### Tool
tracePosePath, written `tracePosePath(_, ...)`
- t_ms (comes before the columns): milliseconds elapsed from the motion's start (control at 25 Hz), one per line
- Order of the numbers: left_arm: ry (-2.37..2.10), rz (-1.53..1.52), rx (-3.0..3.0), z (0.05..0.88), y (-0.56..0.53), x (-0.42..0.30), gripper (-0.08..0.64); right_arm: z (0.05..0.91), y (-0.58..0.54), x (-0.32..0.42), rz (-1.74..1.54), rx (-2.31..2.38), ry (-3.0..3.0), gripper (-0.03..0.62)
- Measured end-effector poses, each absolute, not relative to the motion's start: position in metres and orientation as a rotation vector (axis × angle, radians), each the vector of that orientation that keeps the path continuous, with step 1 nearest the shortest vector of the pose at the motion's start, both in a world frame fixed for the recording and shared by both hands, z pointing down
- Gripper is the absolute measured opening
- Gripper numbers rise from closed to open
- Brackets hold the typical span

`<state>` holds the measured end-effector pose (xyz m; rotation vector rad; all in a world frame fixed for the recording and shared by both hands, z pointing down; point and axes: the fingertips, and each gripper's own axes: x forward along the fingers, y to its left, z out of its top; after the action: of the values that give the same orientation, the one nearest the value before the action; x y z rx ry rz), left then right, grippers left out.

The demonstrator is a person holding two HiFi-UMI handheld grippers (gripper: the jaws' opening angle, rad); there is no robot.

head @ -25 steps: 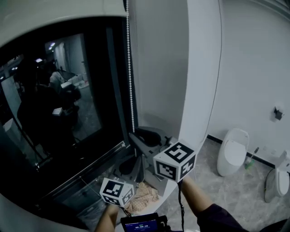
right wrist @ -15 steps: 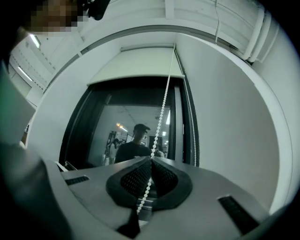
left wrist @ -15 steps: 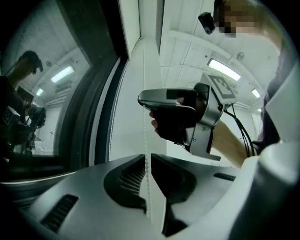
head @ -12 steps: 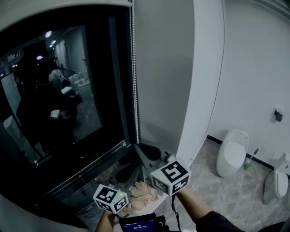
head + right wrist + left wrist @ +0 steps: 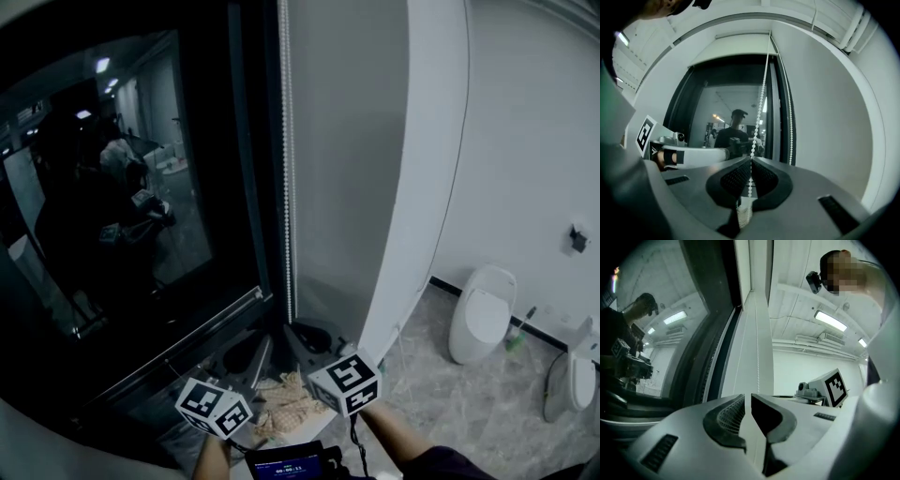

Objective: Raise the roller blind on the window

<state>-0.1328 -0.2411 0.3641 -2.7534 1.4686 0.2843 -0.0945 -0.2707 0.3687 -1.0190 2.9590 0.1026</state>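
blind nearly up, right gripper clamped on the chain

the roller blind (image 5: 736, 47) appears in the right gripper view only as a pale band across the very top of the window (image 5: 141, 187). the dark glass below it is bare almost all the way down. by that, i judge the raise is largely done. what is left is at most a short last pull and then letting go of the chain. the head view cuts off the top of the window, so it does not show the blind's edge.

the bead chain (image 5: 287, 187) hangs straight along the right side of the window frame. the right gripper (image 5: 750, 176) aims up along it, its fingers closed on one strand. a second strand hangs free just to the right.

the left gripper (image 5: 750, 401) also looks upward, and its fingers are drawn together to a thin slit. the chain runs down in line with that slit, but i cannot tell whether it is pinched there.

in the head view both grippers sit low and near, below the chain's visible end. the left one is to the left and slightly nearer than the right.
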Motion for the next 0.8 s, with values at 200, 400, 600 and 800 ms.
tracePosePath(200, 1.478, 0.294, -2.752, 0.362, -0.238, -0.134, 0.014, 0.36, -0.257, -0.081, -0.137, -0.93, 2.851, 0.032)
tracePosePath(400, 1.477, 0.3, -2.764, 0.363, -0.237, -0.133, 0.014, 0.37, -0.265, -0.058, -0.083, -1.109, 2.825, 0.035)
tracePosePath(600, 1.452, 0.285, -2.769, 0.366, -0.235, -0.126, 0.014, 0.364, -0.255, -0.059, -0.022, -1.098, 2.827, 0.011)
tracePosePath(800, 1.427, 0.284, -2.762, 0.364, -0.233, -0.123, 0.012, 0.358, -0.247, -0.067, 0.077, -1.077, 2.852, 0.008)
